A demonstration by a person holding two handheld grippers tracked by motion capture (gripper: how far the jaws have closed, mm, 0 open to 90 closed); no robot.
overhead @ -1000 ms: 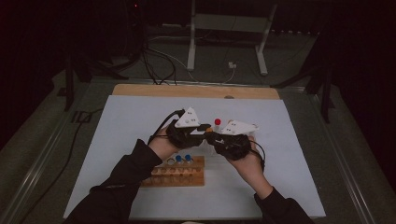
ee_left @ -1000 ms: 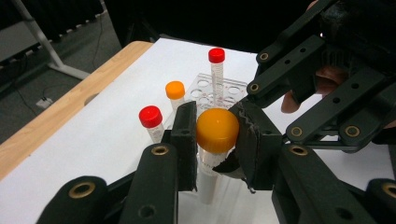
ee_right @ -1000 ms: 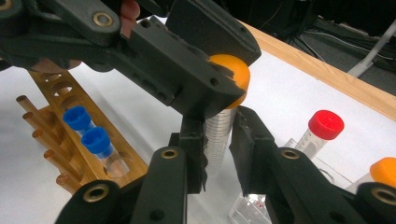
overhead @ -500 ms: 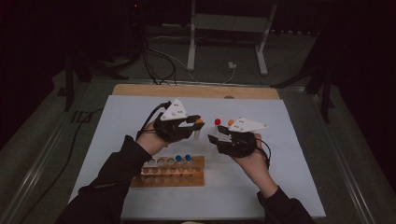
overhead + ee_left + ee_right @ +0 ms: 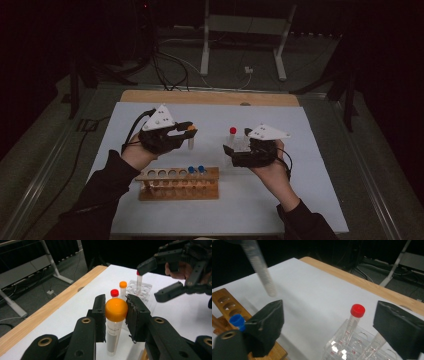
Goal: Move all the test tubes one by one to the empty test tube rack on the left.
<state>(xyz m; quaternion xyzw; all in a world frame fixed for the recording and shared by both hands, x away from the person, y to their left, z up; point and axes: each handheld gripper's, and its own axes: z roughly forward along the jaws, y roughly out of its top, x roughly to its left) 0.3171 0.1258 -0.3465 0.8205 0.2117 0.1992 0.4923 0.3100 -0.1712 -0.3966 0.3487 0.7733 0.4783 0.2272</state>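
Note:
My left gripper (image 5: 187, 133) (image 5: 115, 317) is shut on an orange-capped tube (image 5: 191, 132) (image 5: 116, 310), held upright above the white mat. The tube's lower end (image 5: 262, 270) hangs at the top left of the right gripper view. My right gripper (image 5: 229, 152) (image 5: 332, 326) is open, with its jaws either side of a clear rack (image 5: 241, 145) (image 5: 342, 346). A red-capped tube (image 5: 232, 131) (image 5: 357, 313) stands in that rack. From the left gripper view, the right gripper (image 5: 162, 277) is open beside the clear rack (image 5: 143, 288).
A wooden rack (image 5: 175, 184) (image 5: 224, 302) lies near the front of the mat with two blue-capped tubes (image 5: 196, 170) in it. A red-capped tube (image 5: 114, 293) and an orange-capped tube (image 5: 122, 285) stand before the clear rack. The wooden table edge (image 5: 200, 96) runs along the back.
The two grippers were close together over the mat's middle. The left one has drawn away to the left with the orange-capped tube; the right one has shifted slightly right and stays by the clear rack.

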